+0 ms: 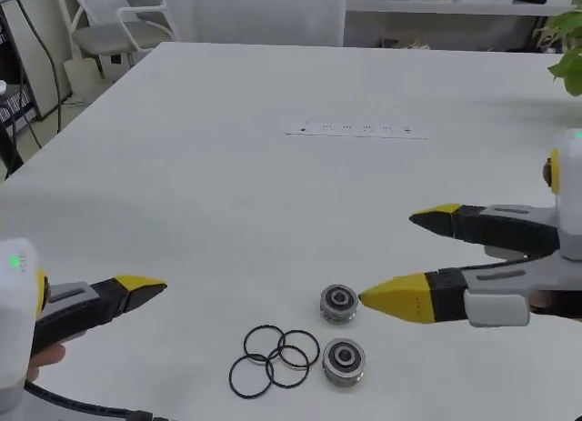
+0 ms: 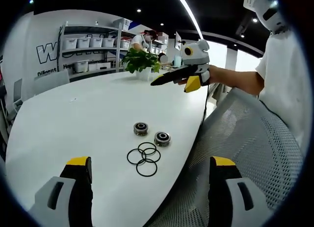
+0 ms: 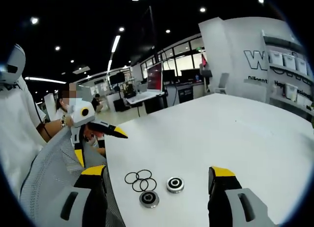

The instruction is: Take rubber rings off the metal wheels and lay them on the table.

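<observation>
Your left tool [image 2: 150, 164]: spread, empty.
Your right tool [image 1: 389, 257]: spread, empty, near two round metal wheels [image 1: 339, 300].
Four thin black rubber rings [image 1: 273, 357]: overlapping on white table [image 1: 227, 166].

An open-plan office: a long white table [image 1: 227, 166], office chairs [image 1: 114, 25], shelves [image 2: 91, 43] of storage boxes, and desk monitors [image 3: 155, 76].

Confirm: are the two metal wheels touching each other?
Apart. Left gripper view shows bare table between the far wheel and the near wheel.
</observation>
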Demonstrator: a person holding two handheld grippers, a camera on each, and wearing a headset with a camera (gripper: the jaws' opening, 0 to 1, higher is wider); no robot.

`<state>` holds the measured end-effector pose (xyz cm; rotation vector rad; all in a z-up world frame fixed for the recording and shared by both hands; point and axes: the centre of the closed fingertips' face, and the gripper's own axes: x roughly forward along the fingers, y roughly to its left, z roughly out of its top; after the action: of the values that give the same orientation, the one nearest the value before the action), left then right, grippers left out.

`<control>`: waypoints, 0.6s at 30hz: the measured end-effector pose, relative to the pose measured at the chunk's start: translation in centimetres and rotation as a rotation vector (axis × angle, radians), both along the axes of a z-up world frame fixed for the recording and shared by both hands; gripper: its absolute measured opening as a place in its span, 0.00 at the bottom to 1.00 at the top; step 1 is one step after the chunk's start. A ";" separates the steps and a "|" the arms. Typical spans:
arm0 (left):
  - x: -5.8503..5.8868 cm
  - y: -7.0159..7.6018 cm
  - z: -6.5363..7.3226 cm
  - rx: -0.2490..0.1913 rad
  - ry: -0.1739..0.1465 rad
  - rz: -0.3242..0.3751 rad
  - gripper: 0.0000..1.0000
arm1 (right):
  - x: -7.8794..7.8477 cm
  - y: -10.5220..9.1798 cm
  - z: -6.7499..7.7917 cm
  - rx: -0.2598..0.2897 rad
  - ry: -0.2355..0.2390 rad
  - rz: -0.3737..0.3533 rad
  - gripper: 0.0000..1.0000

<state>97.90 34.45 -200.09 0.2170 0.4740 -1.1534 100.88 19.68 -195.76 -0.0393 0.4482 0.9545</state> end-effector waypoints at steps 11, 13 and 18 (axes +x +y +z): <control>0.1 0.1 0.0 -0.005 -0.002 0.006 0.99 | -2.7 -2.4 -2.8 -0.058 0.036 -0.024 0.92; 0.2 0.1 0.0 -0.006 -0.002 0.006 0.99 | -3.0 -2.7 -3.4 -0.060 0.048 -0.031 0.94; 0.2 0.1 -0.1 -0.004 -0.001 0.006 0.99 | -3.8 -3.2 -4.7 -0.077 0.074 -0.047 0.95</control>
<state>98.09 34.57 -200.16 0.2127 0.4708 -1.1481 97.13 16.45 -200.47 -0.0635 0.5518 0.8945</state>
